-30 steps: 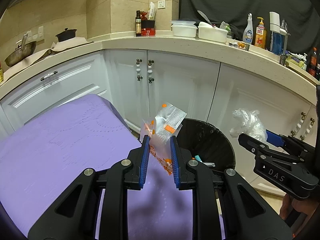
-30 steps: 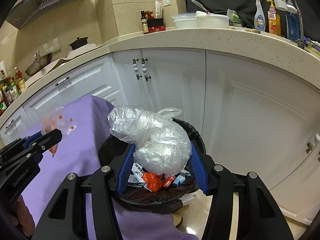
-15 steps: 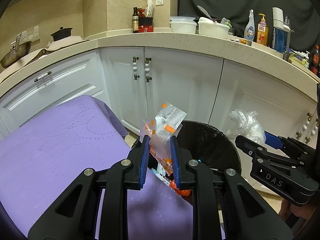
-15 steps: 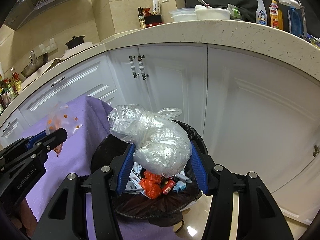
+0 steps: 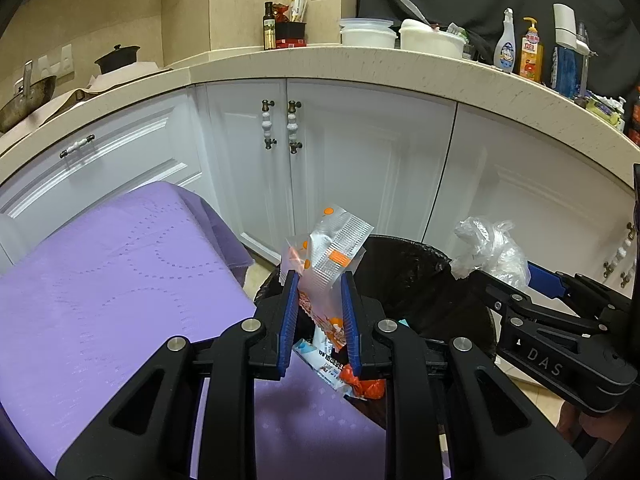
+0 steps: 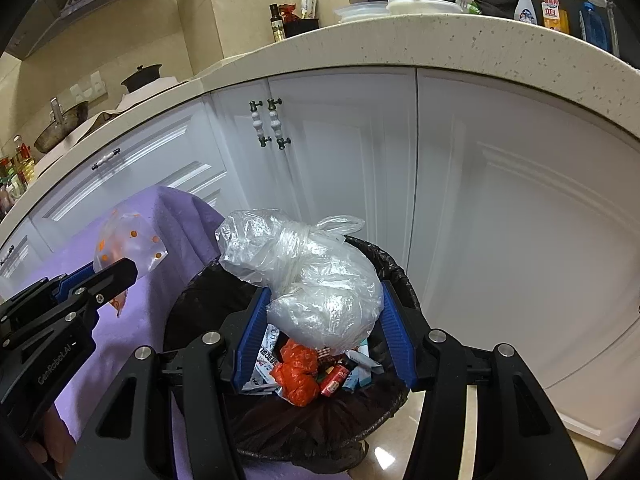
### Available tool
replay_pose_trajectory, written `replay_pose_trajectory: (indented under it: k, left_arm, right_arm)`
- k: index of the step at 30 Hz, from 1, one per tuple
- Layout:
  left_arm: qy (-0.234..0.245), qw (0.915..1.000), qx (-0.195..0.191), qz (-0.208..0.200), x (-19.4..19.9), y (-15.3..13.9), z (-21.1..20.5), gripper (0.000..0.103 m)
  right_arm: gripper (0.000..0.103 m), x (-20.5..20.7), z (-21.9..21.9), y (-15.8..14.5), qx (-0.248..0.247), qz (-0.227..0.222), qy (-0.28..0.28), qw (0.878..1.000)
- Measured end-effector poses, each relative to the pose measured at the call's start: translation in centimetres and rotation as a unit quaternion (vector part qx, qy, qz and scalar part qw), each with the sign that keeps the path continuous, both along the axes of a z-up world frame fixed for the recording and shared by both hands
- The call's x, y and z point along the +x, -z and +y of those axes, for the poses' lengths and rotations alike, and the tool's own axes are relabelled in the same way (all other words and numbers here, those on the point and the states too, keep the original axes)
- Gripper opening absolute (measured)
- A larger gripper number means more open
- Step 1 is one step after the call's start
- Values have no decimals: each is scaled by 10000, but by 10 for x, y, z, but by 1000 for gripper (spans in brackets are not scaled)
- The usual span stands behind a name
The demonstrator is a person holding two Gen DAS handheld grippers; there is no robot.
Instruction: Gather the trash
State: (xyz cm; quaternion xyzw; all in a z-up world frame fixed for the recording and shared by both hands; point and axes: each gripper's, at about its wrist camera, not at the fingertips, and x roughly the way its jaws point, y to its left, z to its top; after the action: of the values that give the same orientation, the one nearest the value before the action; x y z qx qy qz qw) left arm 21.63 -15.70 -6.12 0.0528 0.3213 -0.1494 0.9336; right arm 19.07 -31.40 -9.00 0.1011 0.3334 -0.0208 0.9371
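We hold two pieces of trash, one in each gripper, above a black-lined trash bin (image 6: 394,276) that stands on a glossy beige tile floor (image 6: 448,436). Our right gripper (image 6: 325,334) has its blue pads clamped on a knotted clear plastic bag (image 6: 316,280), crumpled and bulging, which hangs directly over the bin's open mouth. Our left gripper (image 5: 320,312) has its jaws closed narrowly on a clear snack wrapper (image 5: 332,252) printed with orange dots; the wrapper sticks up out of the pads and sits over the near left rim of the bin. In the right wrist view the same wrapper shows at the far left, just beside the bin and above the purple cloth.

Inside the bin we see trash already lying there: a crumpled red-orange plastic piece (image 6: 298,376), a small red packet, and printed white and blue wrappers.

To the left of the bin, touching or nearly touching its rim, is a surface draped in a purple tablecloth (image 5: 120,300) with a dotted swirl pattern; its corner hangs down toward the floor.

Behind the bin runs a curve of white cabinets (image 5: 360,168) with small dark-and-white handles, topped by a speckled cream countertop (image 5: 400,68). On the counter stand a dark bottle (image 5: 269,26), white lidded containers (image 5: 366,32), a spray bottle and an orange soap dispenser (image 5: 531,52). At far left sit a black pot (image 5: 117,58) and a metal wok. The wall is beige tile with a white socket.
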Motion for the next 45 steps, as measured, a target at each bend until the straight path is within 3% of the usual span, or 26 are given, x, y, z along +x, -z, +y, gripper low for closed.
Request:
replay_pose_trajectory:
  k: [12,15,18,22,29,45]
  left_arm:
    - [-28,10000,-33,68,11,5,-1,23]
    - [-25,9999,-66,76,13,5,-2,28]
    - [-30,9999,-80,109,16,6,-3,31]
    - [-61,9999,-106,97,16,6,-3,45]
    - [-96,9998,-158,79,16,5,1,48]
    - [-160,9993,-271,-222,-18,-17,22,66]
  right_arm:
    - [54,9,-1,6,-8,-6,26,10000]
    - [55,10,0,9,-22,12,24,10000]
    - [65,12,1,9,-51,-4,49,10000]
    - [69,12,0,7,-51,-44,66,10000]
    - [69,9,-1,-4,-112,-139,133,9998]
    - [74,-25,10,-27,-335,-338,195,9987]
